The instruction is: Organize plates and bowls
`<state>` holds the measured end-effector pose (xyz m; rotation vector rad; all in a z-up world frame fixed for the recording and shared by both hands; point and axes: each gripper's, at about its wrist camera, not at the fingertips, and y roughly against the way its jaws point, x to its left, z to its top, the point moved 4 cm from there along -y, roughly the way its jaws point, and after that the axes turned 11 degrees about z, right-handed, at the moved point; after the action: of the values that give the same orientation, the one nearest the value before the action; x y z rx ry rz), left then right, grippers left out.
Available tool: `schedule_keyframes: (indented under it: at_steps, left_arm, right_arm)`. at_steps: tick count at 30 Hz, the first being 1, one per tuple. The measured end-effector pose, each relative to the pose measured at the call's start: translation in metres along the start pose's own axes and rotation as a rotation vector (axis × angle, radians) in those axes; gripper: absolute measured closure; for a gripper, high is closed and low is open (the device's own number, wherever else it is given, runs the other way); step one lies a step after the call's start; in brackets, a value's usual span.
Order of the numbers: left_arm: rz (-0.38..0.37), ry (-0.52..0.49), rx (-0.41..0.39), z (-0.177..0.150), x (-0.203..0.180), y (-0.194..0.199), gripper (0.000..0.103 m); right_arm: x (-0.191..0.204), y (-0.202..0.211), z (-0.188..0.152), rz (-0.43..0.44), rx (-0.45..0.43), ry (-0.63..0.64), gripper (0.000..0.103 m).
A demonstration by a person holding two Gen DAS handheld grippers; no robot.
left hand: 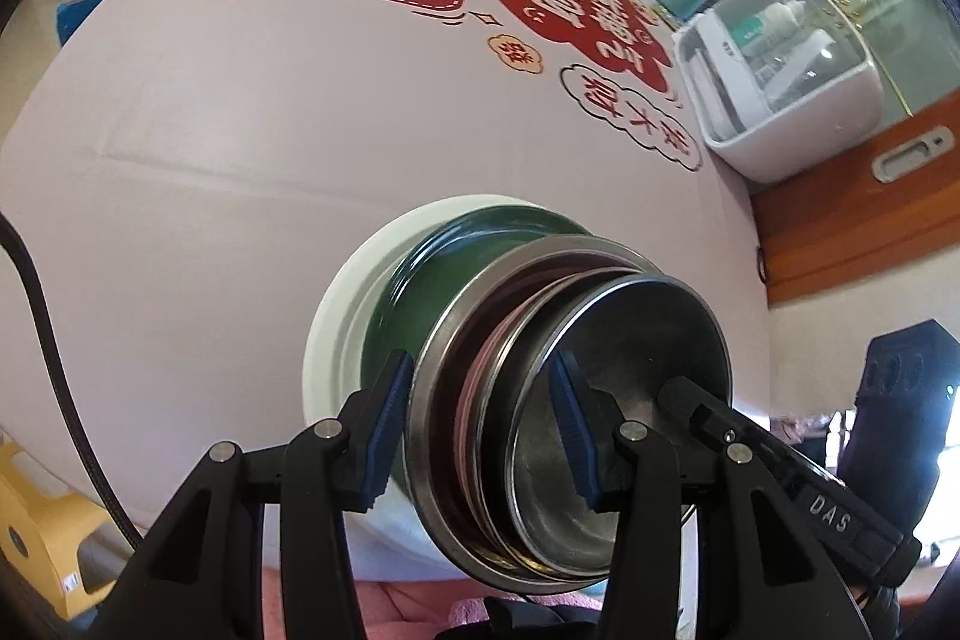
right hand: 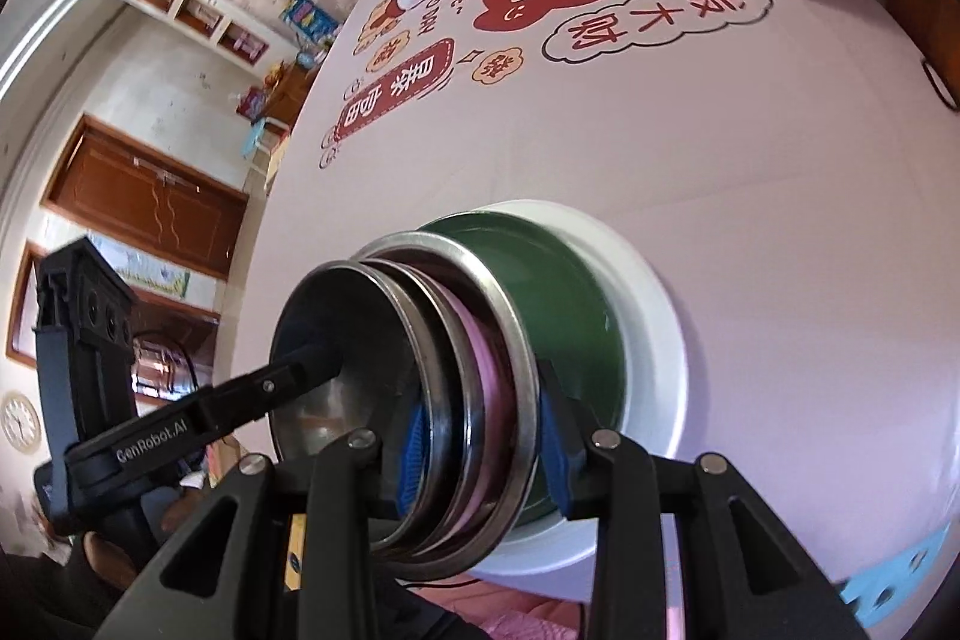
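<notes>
While the left hand-held gripper (left hand: 480,424) clamps one side of the nested stack's rims, the right hand-held gripper (right hand: 486,451) pinches the opposite side, both partly closed on it. Steel bowls (left hand: 624,400) sit inside a green bowl (left hand: 480,256) on a white plate (left hand: 336,316), at the near edge of the printed surface (left hand: 240,112). Keep both grips level and moving together, so nothing slips apart.

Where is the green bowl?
In both wrist views the green bowl sits low in the middle, in the stack between the white plate beneath and the steel bowls nested inside it.
</notes>
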<state>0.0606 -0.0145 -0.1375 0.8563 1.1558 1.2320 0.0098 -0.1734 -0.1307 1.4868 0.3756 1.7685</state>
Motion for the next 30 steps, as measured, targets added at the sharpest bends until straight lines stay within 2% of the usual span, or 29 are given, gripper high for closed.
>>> schedule_keyframes:
  at_steps: [8,13,19,22,26,30]
  left_arm:
    - [0.073,0.099,-0.028,0.011,-0.001,-0.011,0.058]
    - [0.114,0.121,-0.035,0.009,-0.005,-0.01,0.058]
    - [0.13,0.131,-0.041,0.009,-0.009,0.003,0.056]
    - [0.123,0.11,-0.063,0.011,-0.013,0.016,0.055]
    - [0.118,0.059,-0.109,0.014,-0.02,0.035,0.047]
    - [0.169,-0.024,-0.136,0.011,-0.029,0.053,0.036]
  right_arm:
    - [-0.007,-0.011,0.014,0.037,0.062,0.108,0.068]
    - [-0.011,-0.012,0.019,0.059,0.095,0.118,0.068]
    - [-0.014,0.002,0.027,0.063,0.069,0.1,0.063]
    - [-0.011,0.01,0.028,0.062,0.047,0.105,0.061]
    - [-0.005,0.02,0.029,0.025,0.026,0.163,0.049]
    - [0.005,0.037,0.026,-0.043,0.025,0.252,0.043]
